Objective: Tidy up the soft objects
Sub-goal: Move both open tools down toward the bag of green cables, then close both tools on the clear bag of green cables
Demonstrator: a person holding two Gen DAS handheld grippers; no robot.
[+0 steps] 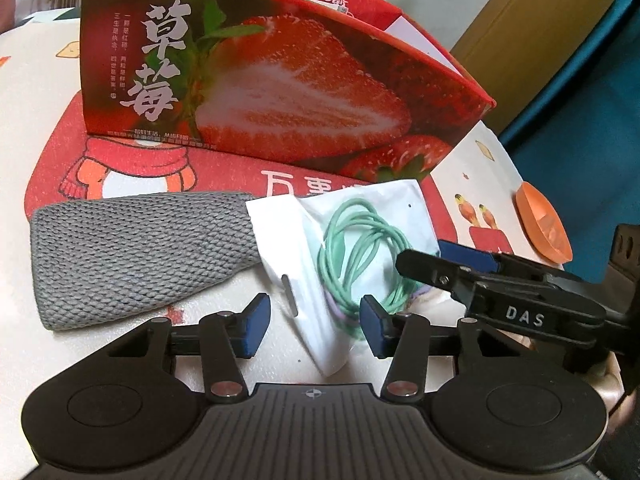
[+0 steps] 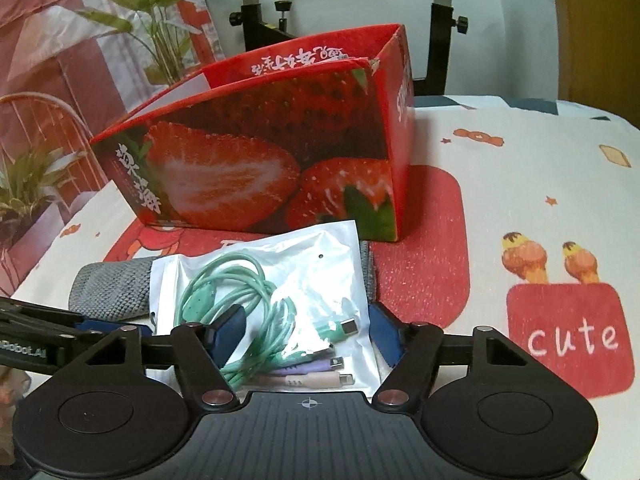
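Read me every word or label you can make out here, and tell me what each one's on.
"草莓": strawberry box front, large white characters.
"DAS": right gripper finger.
"cute": red patch on the tablecloth.
"万事": red mat, partly covered.
Box's small print and upside-down inner lettering: too blurred.

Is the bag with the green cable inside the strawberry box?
No, the bag lies on the table in front of the strawberry box, partly over the grey cloth.

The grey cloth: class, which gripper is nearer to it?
Left. The left gripper sits beside the grey cloth, while the right gripper straddles the cable bag's far side.
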